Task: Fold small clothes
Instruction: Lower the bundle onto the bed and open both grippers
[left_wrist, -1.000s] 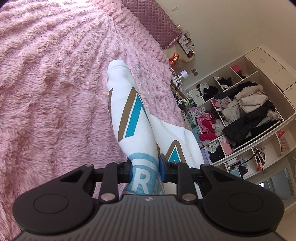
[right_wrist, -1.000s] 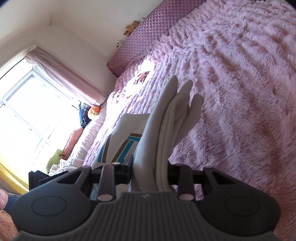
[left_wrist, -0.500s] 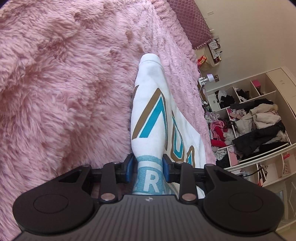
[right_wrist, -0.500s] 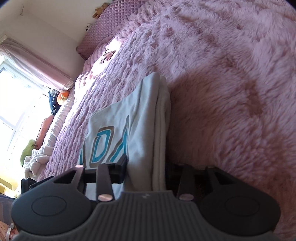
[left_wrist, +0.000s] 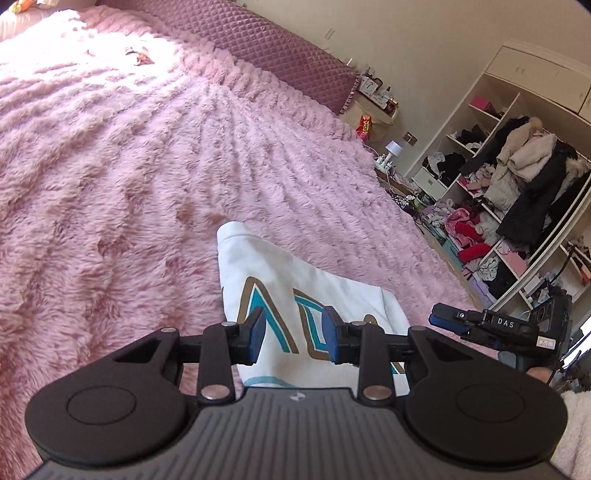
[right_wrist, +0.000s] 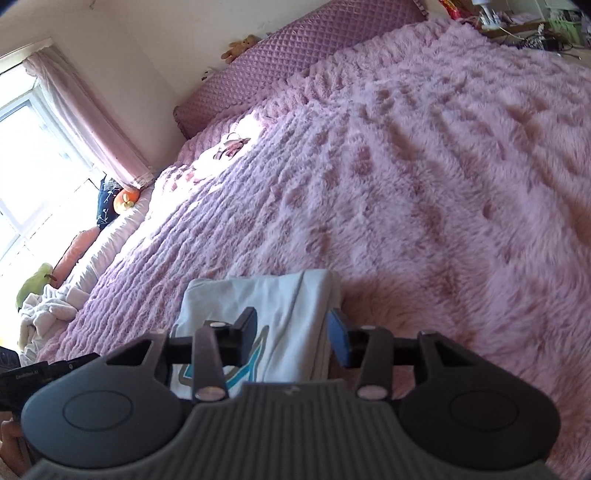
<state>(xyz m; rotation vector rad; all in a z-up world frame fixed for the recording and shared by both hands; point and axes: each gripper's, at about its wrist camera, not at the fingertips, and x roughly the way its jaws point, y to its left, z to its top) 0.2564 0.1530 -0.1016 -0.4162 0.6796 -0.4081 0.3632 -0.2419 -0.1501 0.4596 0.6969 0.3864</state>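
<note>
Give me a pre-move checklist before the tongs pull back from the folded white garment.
1. Left tongs off the cloth: ok, jaws have just been opening, pads clear.
2. Right tongs off the cloth: ok, jaws have just been opening, gap visible.
3. White garment lying on the pink blanket: ok.
4. Fold edges aligned: cannot tell, near edge hidden.
5. Tongs apart from each other: ok.

Pink shaggy bedspread (left_wrist: 147, 147) covers bed; quilted purple headboard (right_wrist: 295, 55). Cluttered open wardrobe (left_wrist: 517, 177) on one side. Sunlit window (right_wrist: 22, 155), pink curtain (right_wrist: 85, 122).
</note>
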